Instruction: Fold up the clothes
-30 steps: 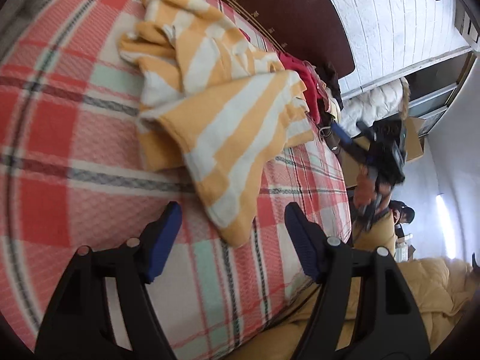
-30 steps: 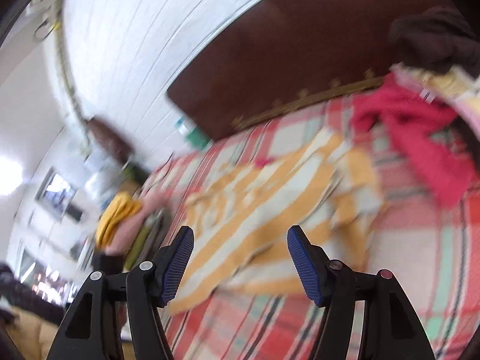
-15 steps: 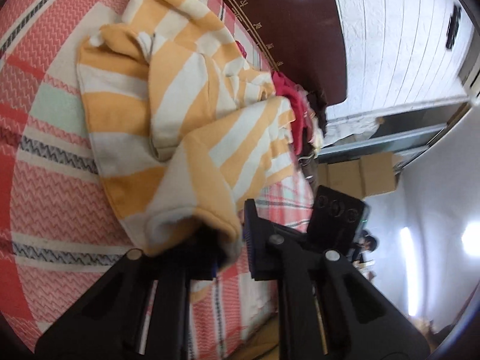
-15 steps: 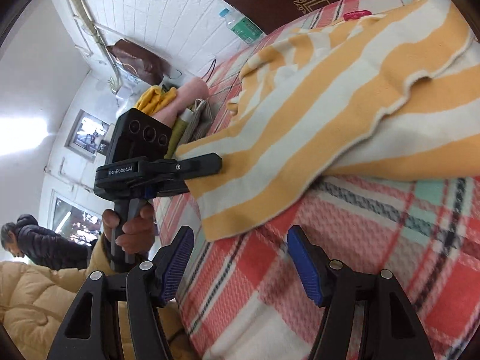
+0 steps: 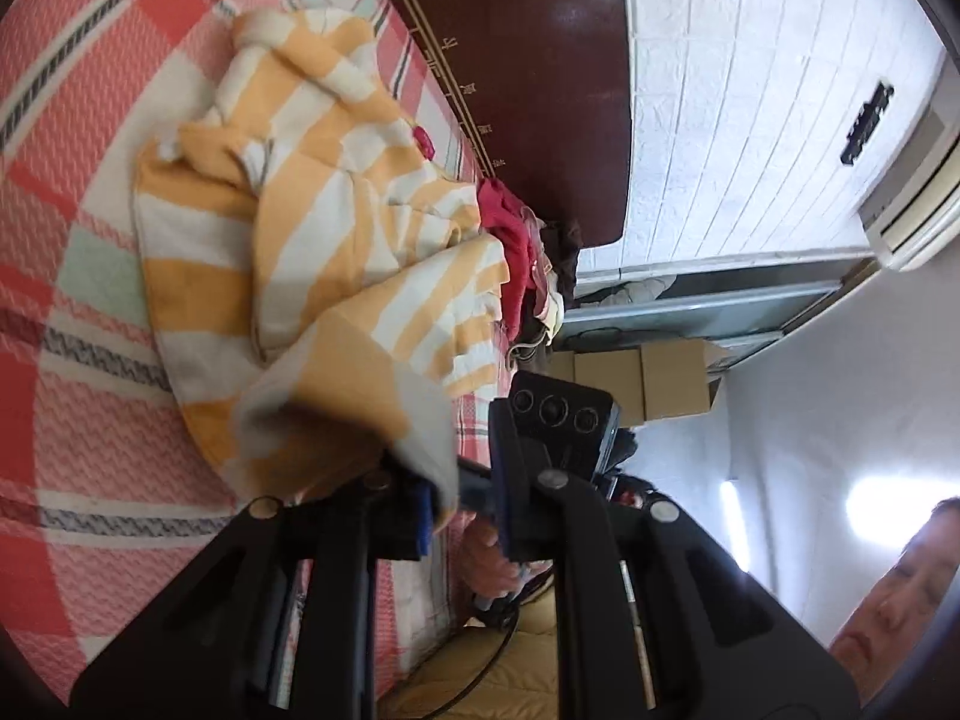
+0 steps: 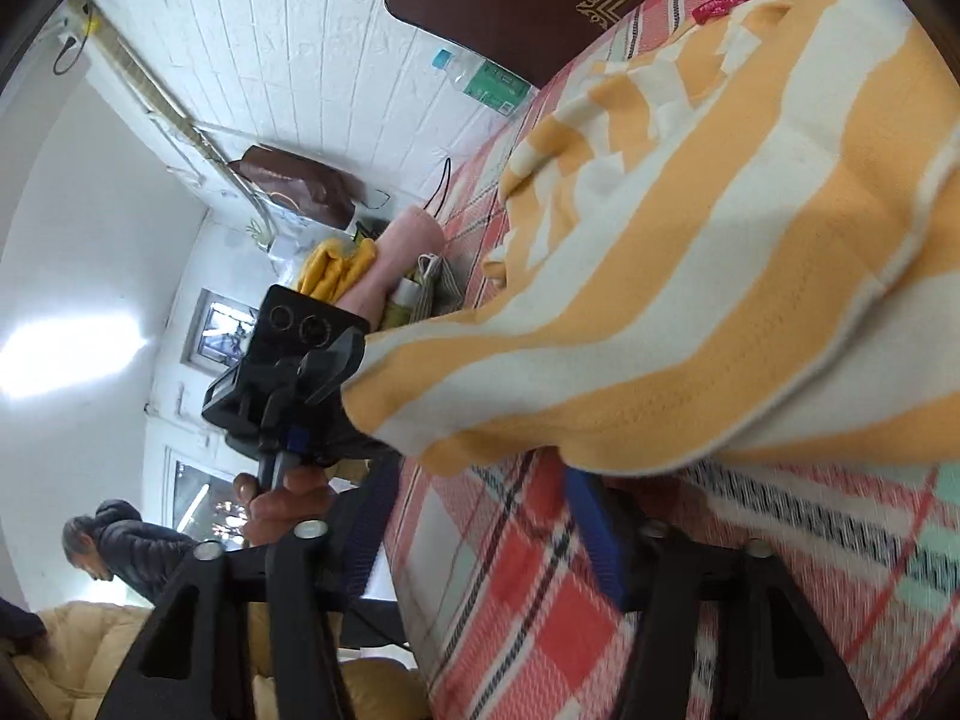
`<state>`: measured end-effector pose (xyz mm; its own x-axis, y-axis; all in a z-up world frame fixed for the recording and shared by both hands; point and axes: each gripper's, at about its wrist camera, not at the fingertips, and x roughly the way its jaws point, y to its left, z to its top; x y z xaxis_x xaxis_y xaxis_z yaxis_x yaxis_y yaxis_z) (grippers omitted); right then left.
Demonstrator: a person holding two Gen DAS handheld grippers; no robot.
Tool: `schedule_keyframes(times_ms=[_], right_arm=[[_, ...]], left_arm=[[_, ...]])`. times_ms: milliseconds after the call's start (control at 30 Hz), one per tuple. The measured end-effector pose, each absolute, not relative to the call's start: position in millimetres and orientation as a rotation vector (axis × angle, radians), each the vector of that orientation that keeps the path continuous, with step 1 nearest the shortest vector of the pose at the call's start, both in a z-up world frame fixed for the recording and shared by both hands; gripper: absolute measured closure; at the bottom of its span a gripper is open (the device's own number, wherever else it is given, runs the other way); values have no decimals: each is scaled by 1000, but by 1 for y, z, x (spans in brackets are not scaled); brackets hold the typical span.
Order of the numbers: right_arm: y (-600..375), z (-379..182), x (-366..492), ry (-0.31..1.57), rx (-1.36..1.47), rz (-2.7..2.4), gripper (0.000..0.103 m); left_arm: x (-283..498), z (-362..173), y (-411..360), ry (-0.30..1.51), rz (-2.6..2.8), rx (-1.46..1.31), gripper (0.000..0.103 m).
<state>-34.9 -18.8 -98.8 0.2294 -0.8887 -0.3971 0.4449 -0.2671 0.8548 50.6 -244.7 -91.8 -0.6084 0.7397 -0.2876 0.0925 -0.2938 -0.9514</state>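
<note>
The striped shirt [image 5: 312,252] — orange and cream — lies bunched on the plaid bedspread [image 5: 90,420], its far side toward the dark headboard [image 5: 540,90] and its near edge lifted off the bed. In the left wrist view the left gripper [image 5: 462,504] is clamped on that near corner: the cloth drapes over and between the blue pads [image 5: 423,516], which stand close together with fabric pinched in the gap. The right wrist view shows the same grip from the side, the left gripper [image 6: 312,384] biting the hem at the shirt's [image 6: 690,276] left end, with the holder's hand [image 6: 282,498] below it. The right gripper [image 6: 486,516] sits low at the bed's edge, directly beneath the raised hem; its fingers are apart, the right pad [image 6: 591,528] tucked under the fabric's lower fold and the left one clear of the cloth beside the bedspread [image 6: 780,570]. It has nothing pinched. Beyond the shirt, a red garment [image 5: 510,252] lies against the headboard, and a water bottle [image 6: 486,81] rests at the bed's far corner.
</note>
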Motion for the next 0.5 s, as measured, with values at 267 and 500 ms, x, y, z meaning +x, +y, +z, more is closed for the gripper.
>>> schedule_keyframes(times_ms=[267, 500], right_arm=[[-29, -47, -58, -455, 1138, -1456, 96], [-33, -15, -36, -12, 982, -1653, 49]], left_arm=[[43, -87, -250, -1476, 1943, -1072, 76], [31, -93, -261, -1506, 1952, -1101, 76]])
